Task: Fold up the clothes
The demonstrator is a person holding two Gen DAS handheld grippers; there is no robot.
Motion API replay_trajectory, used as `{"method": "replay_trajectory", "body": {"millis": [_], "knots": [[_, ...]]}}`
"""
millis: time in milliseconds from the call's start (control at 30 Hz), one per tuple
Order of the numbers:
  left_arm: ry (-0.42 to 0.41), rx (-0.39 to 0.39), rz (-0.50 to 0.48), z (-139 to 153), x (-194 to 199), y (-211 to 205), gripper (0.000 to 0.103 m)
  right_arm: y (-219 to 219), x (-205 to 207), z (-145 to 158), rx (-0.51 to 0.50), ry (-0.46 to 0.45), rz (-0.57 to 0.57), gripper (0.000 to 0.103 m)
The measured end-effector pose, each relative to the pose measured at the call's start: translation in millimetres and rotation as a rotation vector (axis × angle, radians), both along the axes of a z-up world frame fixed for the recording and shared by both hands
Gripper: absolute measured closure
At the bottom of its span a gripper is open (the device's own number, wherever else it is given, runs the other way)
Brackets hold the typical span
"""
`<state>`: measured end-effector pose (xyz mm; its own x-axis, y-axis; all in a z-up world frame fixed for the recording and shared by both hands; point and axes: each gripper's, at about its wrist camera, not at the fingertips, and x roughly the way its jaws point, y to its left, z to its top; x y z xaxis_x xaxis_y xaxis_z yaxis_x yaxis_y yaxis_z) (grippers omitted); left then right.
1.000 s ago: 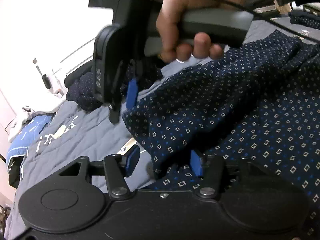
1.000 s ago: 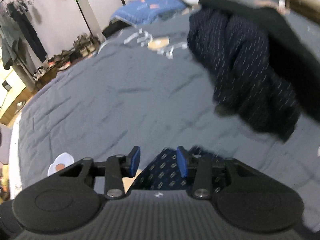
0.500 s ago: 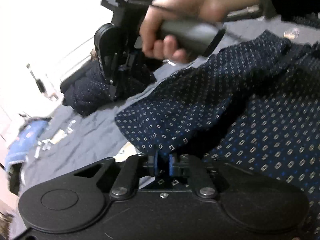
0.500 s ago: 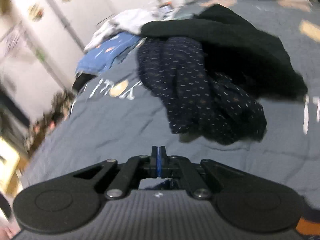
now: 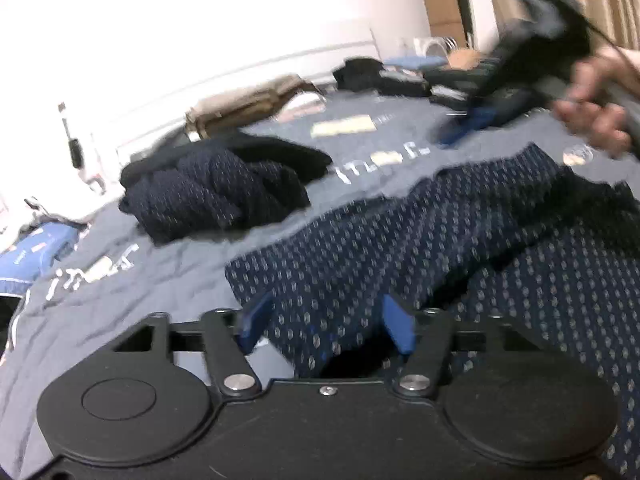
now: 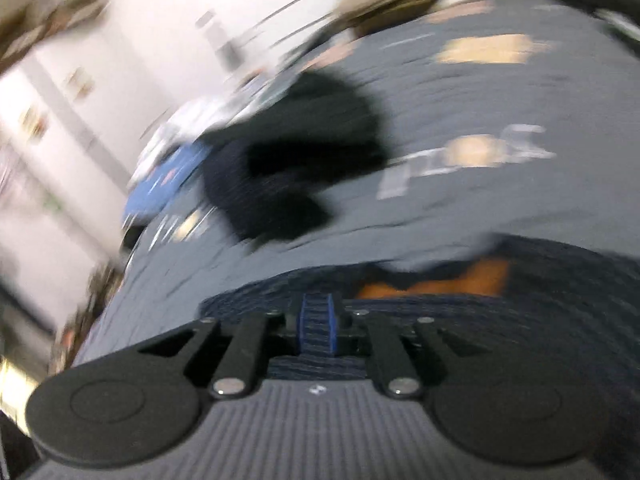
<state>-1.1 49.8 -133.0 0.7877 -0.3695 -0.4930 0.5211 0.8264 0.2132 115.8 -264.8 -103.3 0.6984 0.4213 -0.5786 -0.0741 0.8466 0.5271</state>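
Observation:
A navy garment with a small diamond print (image 5: 460, 240) lies spread on the grey bedcover (image 5: 168, 280). My left gripper (image 5: 326, 322) is open, and a fold of that garment lies between its blue fingertips (image 5: 256, 318). In the left wrist view the right gripper (image 5: 472, 124) is a blur at the upper right, held by a hand (image 5: 600, 108) over the garment's far edge. The right wrist view is heavily blurred. There my right gripper (image 6: 316, 320) has its pads close together with navy fabric (image 6: 520, 320) pinched between them.
A heap of dark clothes (image 5: 216, 188) sits on the bed beyond the garment, also visible as a dark heap (image 6: 288, 168) in the right wrist view. A tan bag (image 5: 244, 108) and more dark items (image 5: 384, 76) lie by the wall. A blue pillow (image 5: 28, 252) is at the left.
My left gripper, shut on the garment half a second ago, has opened. The right gripper has swung away to the upper right and stays shut. The garment now lies lower and flatter.

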Motion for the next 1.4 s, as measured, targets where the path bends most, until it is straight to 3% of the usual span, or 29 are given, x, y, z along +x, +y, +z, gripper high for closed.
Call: {"method": "replay_trajectory", "body": {"millis": [167,433,667,767,867,900,933,967,1067,1100,1200,1300,1400], "knots": [[0.029,-0.121,0.033,7,7,-13,0.035,-74,-55,-11,0.038,-0.013,-0.239,0.063],[0.160,-0.406,0.124,21,24,-15,0.034,-120,-83,-37,0.015,0.044,-0.298,0.059],[0.201,-0.513,0.188,20,34,-17,0.034,-115,-84,-59,0.027,0.111,-0.226,0.056],[0.202,-0.515,0.210,17,36,-20,0.034,-111,-82,-74,0.039,0.107,-0.244,0.054],[0.207,-0.501,0.236,13,38,-21,0.034,-117,-83,-85,0.181,0.071,-0.309,0.055],[0.212,-0.491,0.243,12,39,-22,0.034,-120,-83,-89,0.250,0.064,-0.331,0.060],[0.214,-0.476,0.248,12,39,-22,0.034,-124,-84,-92,0.319,0.056,-0.353,0.082],[0.216,-0.453,0.247,10,38,-23,0.034,-128,-85,-95,0.384,0.048,-0.376,0.088],[0.205,-0.368,0.222,8,34,-26,0.034,-139,-96,-85,0.451,0.003,-0.442,0.090],[0.198,-0.337,0.215,7,32,-26,0.034,-142,-100,-80,0.456,-0.013,-0.460,0.090],[0.258,-0.365,0.198,3,35,-19,0.034,-145,-103,-68,0.385,-0.011,-0.467,0.090],[0.436,-0.449,0.213,-12,50,-10,0.034,-144,-98,-66,0.277,0.040,-0.440,0.088],[0.497,-0.391,0.246,-27,59,-12,0.034,-142,-93,-63,0.170,0.090,-0.411,0.087]]}}
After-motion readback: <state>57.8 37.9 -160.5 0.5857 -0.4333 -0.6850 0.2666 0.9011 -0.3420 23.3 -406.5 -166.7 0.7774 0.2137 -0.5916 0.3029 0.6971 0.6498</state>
